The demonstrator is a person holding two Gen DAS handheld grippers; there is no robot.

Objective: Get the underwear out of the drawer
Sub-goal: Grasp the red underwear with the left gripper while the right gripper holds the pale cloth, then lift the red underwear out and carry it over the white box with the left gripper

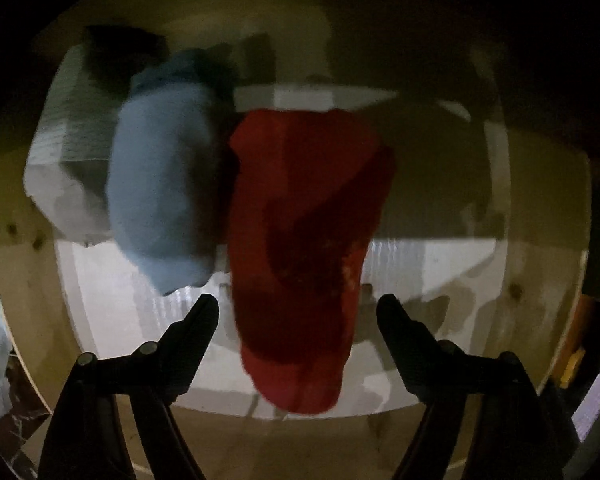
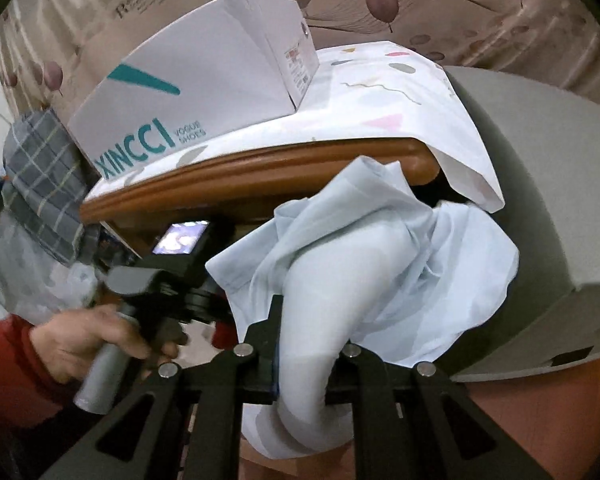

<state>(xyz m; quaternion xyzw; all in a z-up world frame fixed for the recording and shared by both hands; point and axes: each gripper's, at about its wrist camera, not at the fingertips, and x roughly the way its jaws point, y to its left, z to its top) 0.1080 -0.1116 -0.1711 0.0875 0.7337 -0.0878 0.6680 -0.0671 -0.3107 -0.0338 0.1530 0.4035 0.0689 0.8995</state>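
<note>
Reaching into the drawer (image 1: 32,280), left gripper (image 1: 298,308) has jaws apart around the red underwear (image 1: 300,208), not pinching; risk snagging the blue roll (image 1: 160,176) beside it. Right gripper (image 2: 304,344) clamps pale underwear (image 2: 380,248); loose folds could slip.

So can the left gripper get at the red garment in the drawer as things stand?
Probably yes: the left gripper is open straight above the red garment, fingers either side, nothing over it. The blue garment only lies alongside.
</note>
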